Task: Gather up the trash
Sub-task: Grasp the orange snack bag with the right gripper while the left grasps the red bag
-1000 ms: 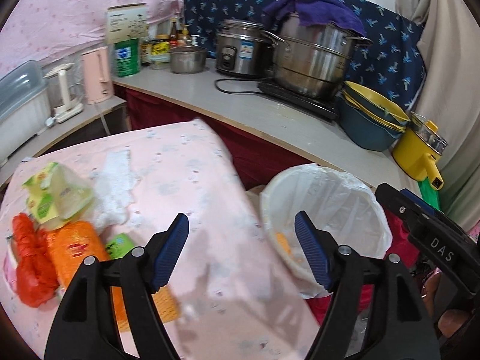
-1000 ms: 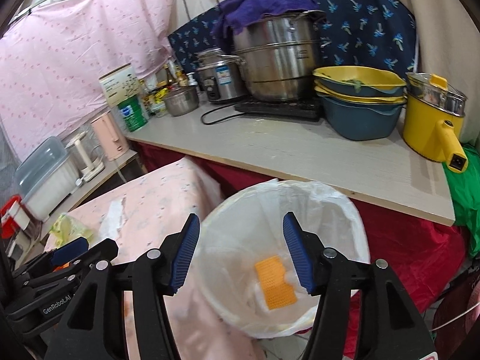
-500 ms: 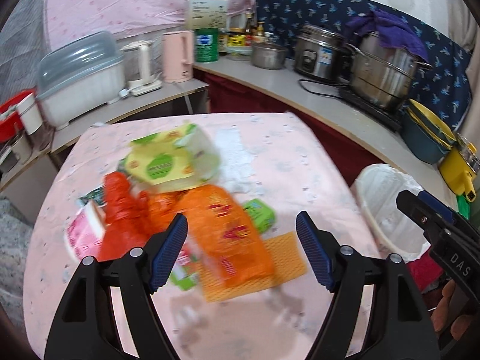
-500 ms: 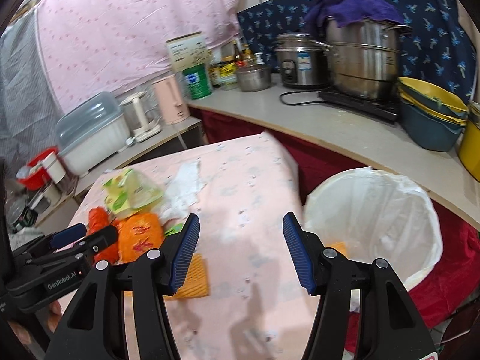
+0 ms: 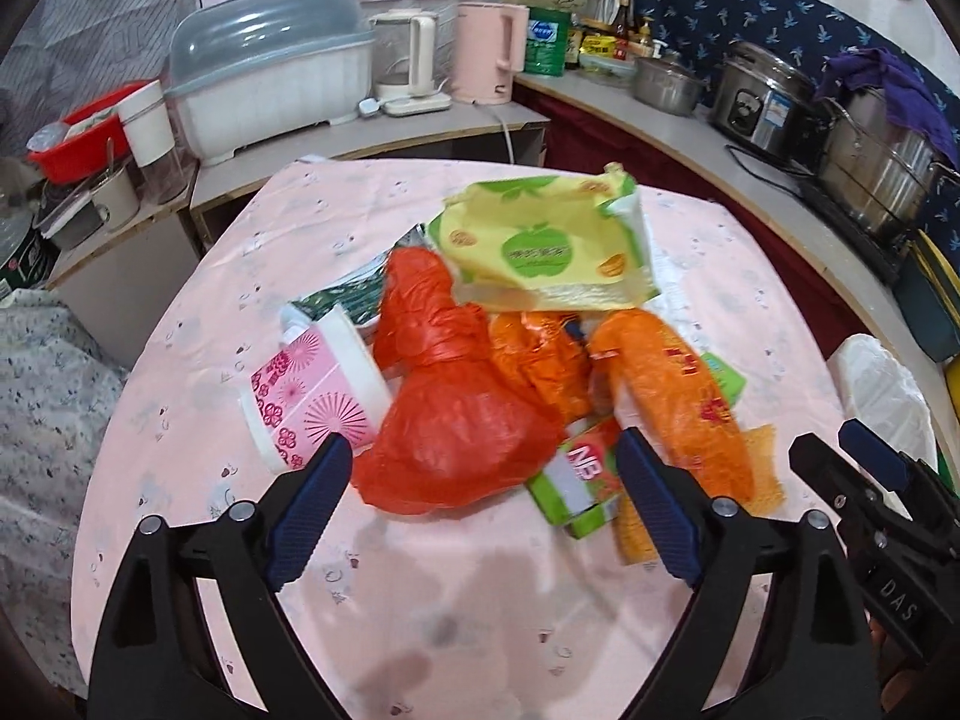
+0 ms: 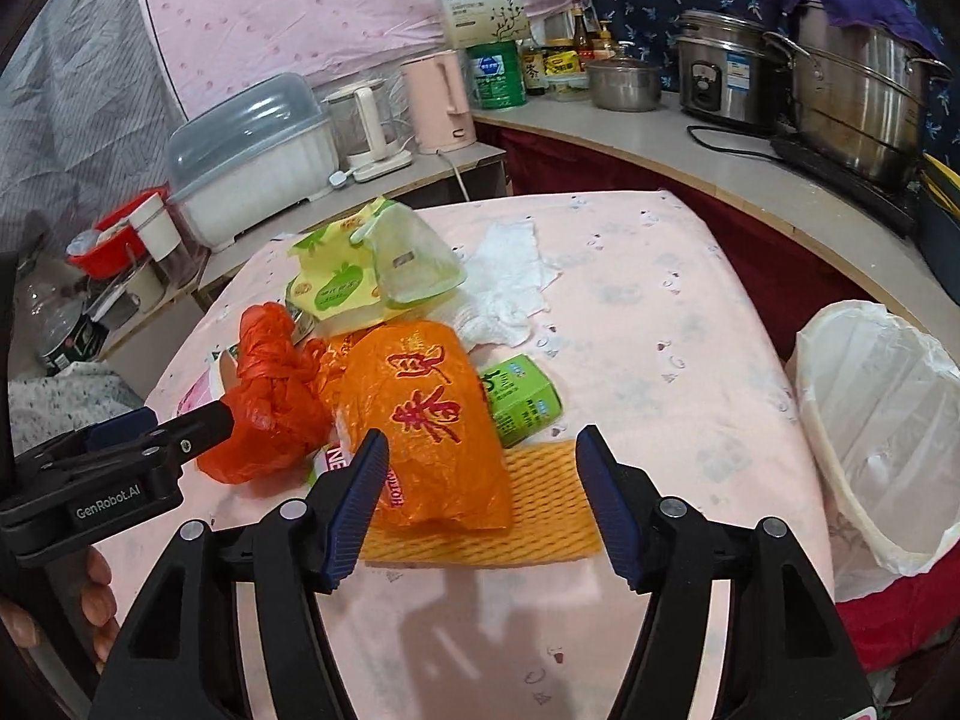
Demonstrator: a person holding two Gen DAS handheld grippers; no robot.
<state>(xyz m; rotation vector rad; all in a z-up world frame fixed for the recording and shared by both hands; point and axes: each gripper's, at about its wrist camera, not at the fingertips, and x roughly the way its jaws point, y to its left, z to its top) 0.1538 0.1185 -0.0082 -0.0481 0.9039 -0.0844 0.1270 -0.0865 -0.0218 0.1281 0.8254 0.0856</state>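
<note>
A heap of trash lies on the pink table (image 5: 492, 600): a red plastic bag (image 5: 456, 420), an orange bag (image 6: 432, 414), a yellow-green tissue pack (image 5: 540, 246), a pink cup (image 5: 312, 396), a green carton (image 6: 522, 399), a small green-red box (image 5: 582, 480), orange foam netting (image 6: 540, 510) and white tissue (image 6: 510, 282). My left gripper (image 5: 480, 510) is open, close before the red bag. My right gripper (image 6: 480, 498) is open over the orange bag and netting. The white-lined bin (image 6: 882, 420) stands right of the table.
A counter (image 6: 690, 144) curves behind with a steel steamer pot (image 6: 858, 102), rice cooker (image 6: 720, 78), pink kettle (image 6: 438, 102) and a white dish box (image 6: 258, 150). A red basket (image 5: 78, 138) sits at far left.
Both grippers swung left from the bin to the trash heap on the table and moved closer to it. Both stayed open and empty.
</note>
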